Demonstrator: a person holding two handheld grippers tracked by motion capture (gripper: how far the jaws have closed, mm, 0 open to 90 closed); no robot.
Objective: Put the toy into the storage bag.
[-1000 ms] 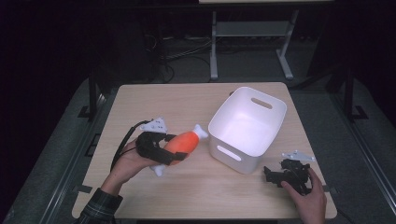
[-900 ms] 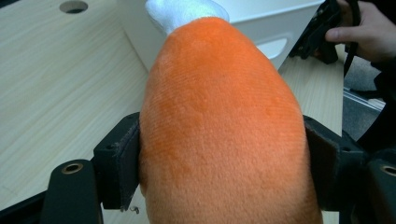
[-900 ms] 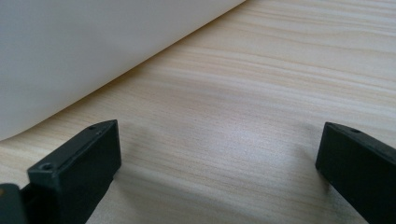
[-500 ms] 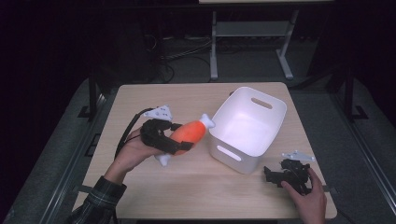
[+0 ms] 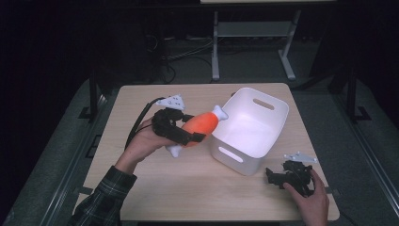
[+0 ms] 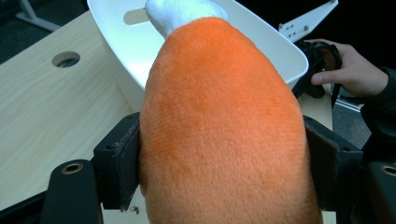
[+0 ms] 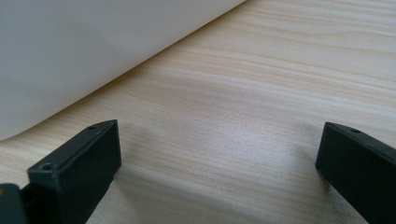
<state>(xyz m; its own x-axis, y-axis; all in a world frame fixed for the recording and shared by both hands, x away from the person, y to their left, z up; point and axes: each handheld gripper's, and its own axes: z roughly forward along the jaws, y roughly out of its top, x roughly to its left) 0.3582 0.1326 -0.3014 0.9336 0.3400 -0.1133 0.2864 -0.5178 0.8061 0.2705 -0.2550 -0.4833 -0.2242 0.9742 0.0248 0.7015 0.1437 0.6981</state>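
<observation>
Two jaws of the left gripper (image 5: 188, 134) squeeze the plush (image 6: 224, 126) mid-body; it looks soft, light, grippy, so the fat middle holds best. Bin (image 5: 251, 125) sits just ahead; the right gripper (image 7: 219, 172) gapes wide, empty.

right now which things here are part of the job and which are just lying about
In the job:
- orange plush toy, clamped in the left claw
- white bin, just ahead of the toy

Lying about:
- right claw, open, resting on the table
- metal stand behind the table

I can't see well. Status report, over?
Left gripper shut on plush, lifted beside bin. Right gripper open, on table. Nothing blocking.
</observation>
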